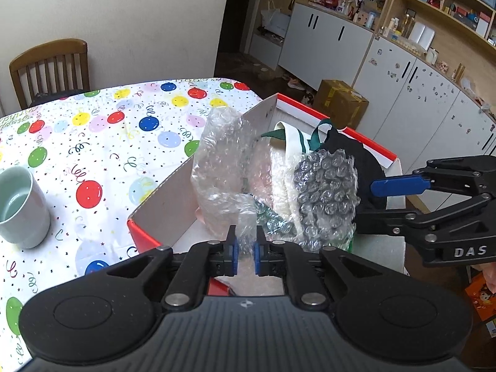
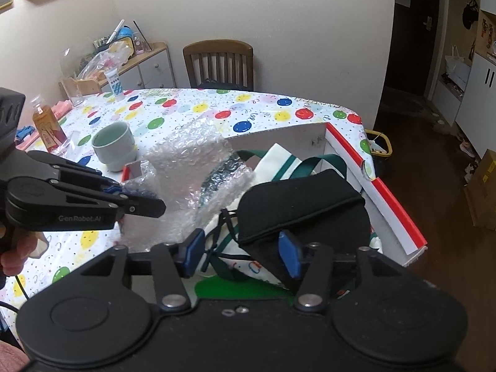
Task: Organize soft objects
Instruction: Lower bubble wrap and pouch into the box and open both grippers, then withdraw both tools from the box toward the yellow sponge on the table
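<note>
At lower centre of the left wrist view, the left gripper [image 1: 246,249] clamps a bubble wrap sheet [image 1: 223,167] over the red-rimmed box [image 1: 369,138]. Right gripper [image 2: 241,255] stands apart above the black pouch [image 2: 303,204] already inside. Next, probably: lower and release the wrap.

A table [image 2: 279,114] covered with a white cloth printed with coloured balloons and confetti carries the things. A pale green mug [image 1: 20,206] stands upright on it, near the open cardboard box [image 1: 173,186] with red edges that sits at the table's corner. Farther along, in the right wrist view, a plastic bottle [image 2: 46,124] of amber drink stands upright, with a clear glass [image 2: 75,95] and a white tube [image 2: 115,84] at the far edge.
</note>
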The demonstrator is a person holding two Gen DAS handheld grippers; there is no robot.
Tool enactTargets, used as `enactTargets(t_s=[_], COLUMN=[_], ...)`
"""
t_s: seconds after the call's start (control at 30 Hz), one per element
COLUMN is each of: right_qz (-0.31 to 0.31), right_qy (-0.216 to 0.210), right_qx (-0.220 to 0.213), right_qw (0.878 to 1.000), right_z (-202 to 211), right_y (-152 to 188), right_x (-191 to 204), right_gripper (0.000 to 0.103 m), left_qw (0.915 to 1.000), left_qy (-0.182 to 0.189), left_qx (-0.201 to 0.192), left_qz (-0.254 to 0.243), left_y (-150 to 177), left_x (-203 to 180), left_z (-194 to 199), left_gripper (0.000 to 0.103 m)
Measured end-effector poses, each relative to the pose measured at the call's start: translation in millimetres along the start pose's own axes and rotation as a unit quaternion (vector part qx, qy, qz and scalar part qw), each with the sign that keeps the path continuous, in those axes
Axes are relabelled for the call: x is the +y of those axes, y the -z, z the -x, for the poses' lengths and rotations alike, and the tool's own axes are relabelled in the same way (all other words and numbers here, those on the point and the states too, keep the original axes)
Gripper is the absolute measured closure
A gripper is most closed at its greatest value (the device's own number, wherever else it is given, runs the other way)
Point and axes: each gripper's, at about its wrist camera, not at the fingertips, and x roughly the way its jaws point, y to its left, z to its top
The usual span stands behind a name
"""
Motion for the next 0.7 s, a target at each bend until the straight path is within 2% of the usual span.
enactTargets(t_s=[0.07,0.1,0.17,0.2,0.23,0.43,0.53,0.7], right_qz=[0.001,0.002,0.004,0.005,0.005,-0.002,-0.009,-0.013], right_qy=[-0.001,-0.002,-0.003,-0.004,-0.005,-0.008,-0.008,-0.011], right_qx=[-0.002,-0.003,-0.004,-0.005,-0.005,-0.020,-0.029,-0.045], right_qw=[1.000,1.000,1.000,1.000,1.000,1.000,1.000,0.999], right_z=[3.5,5.2,7.8,9.2,10.9,24.1,32.3,45.8], right_y=[-0.2,-0.3,-1.4,-2.2,-2.5,-6.7,-9.5,-16.1], right_x=[3.0,4.4,7.7,8.7,10.3,15.0,16.0,26.1], right_gripper=[0.044,0.044,0.042,0.041,0.041,0.039,0.030,0.024], left_qw=[1.0000,1.0000,1.0000,1.0000,0.9999,0.9997,0.9993,0.9980], left_qy=[0.001,0.002,0.003,0.004,0.007,0.013,0.012,0.013], left_qx=[0.000,0.000,-0.001,-0.003,-0.007,-0.022,-0.036,-0.061], left_qz=[-0.001,0.000,0.001,0.002,0.001,-0.004,-0.003,-0.002], left_y=[1.1,1.2,2.1,2.5,2.8,2.6,2.1,1.3], left_x=[1.4,2.2,3.2,4.0,4.7,8.8,11.8,20.6], left_z=[2.5,4.0,6.3,8.3,10.7,28.3,40.7,65.6], left_gripper=[0.088,0.083,0.068,0.052,0.045,0.044,0.037,0.032])
